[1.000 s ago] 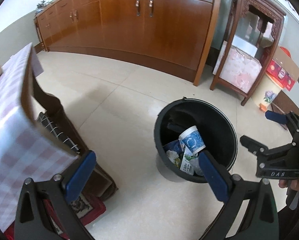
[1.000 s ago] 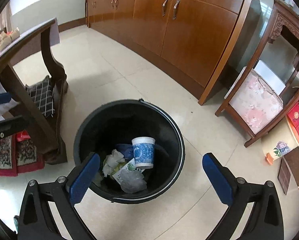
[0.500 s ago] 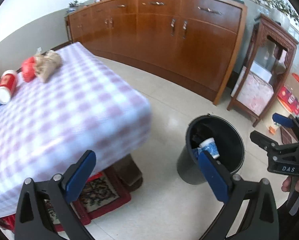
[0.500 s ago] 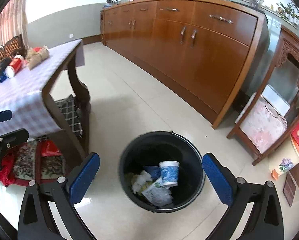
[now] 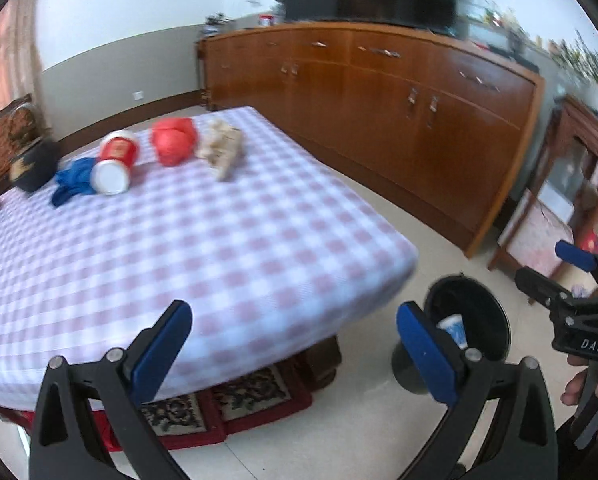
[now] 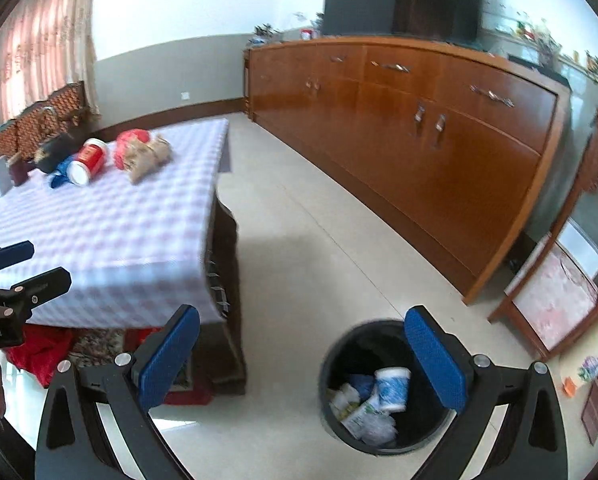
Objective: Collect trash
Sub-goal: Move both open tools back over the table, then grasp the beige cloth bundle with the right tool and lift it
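1. While both grippers are empty, the step in hand looks like going to the table (image 5: 235, 240) for the next piece of trash, so the reach should aim at one item, not the cluster.
2. Trash lies at the far end of the checked tablecloth: a red cup (image 5: 115, 162) on its side, a blue wad (image 5: 73, 182) touching it, a red lump (image 5: 174, 145) and a crumpled tan paper (image 5: 223, 150) just beside that.
3. I judge the tan paper the easiest first target, since it sits nearest the table's open edge; come in level and close across its narrow part.
4. Beware the cup: lying on its side, it may roll if nudged.
5. The left gripper (image 5: 295, 344) is raised above the near table edge, pointing across the cloth, its tongs spread wide with nothing between them.
6. The right gripper (image 6: 303, 354) is over the floor beside the table, equally wide and empty, with the black bin (image 6: 383, 388) just below it, already holding a blue-and-white cup and wrappers.
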Motion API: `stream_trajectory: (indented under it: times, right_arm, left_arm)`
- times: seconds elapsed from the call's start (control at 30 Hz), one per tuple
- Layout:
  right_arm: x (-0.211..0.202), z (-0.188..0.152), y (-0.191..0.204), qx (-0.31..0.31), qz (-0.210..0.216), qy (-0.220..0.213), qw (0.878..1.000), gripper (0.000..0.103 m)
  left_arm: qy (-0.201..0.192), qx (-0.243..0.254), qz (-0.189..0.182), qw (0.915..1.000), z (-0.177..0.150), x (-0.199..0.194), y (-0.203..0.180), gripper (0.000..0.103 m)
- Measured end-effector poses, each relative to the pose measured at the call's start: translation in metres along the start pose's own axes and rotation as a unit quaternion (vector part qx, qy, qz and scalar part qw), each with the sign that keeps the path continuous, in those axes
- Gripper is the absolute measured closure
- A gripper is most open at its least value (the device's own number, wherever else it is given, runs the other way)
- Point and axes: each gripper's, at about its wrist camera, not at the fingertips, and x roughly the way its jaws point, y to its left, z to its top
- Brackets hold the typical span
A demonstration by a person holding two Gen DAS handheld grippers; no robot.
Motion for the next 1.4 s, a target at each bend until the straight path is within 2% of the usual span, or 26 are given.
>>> stream_trajectory:
  times: [0.37,0.67,0.93,1.07,1.27,1.4]
  right_arm:
    - [0.019,0.044,0.085,-0.048,0.079,-0.007,0.996,0.000]
    - [0.052,0.087,0.144,-0.074,0.087,0.011,0.993,0.000]
    - [0.101,0.126,0.182,-0.094,0.105,0.017,0.990,0.000]
    - [0.130,0.141,0.190,-0.092,0.110,0.023,0.989,0.001]
    - [0.173,0.153,0.210,-0.111,0.111,0.038,0.987,0.004]
    - [0.195,0.160,0.208,-0.106,0.117,0.045,0.987,0.011]
  left_arm:
    - [-0.031,-0.071,0.077,0.9940,0.005,-0.026,0.101,0.000]
    - [-0.041,-0.087,0.112,0.9891,0.016,-0.025,0.149,0.004]
    - [-0.037,-0.100,0.119,0.9872,0.042,0.008,0.184,0.007]
    - [-0.035,-0.085,0.126,0.9877,0.061,0.032,0.187,0.009]
    - [-0.025,-0.075,0.118,0.9899,0.084,0.071,0.191,0.011]
    - [-0.019,-0.071,0.114,0.9908,0.097,0.091,0.194,0.011]
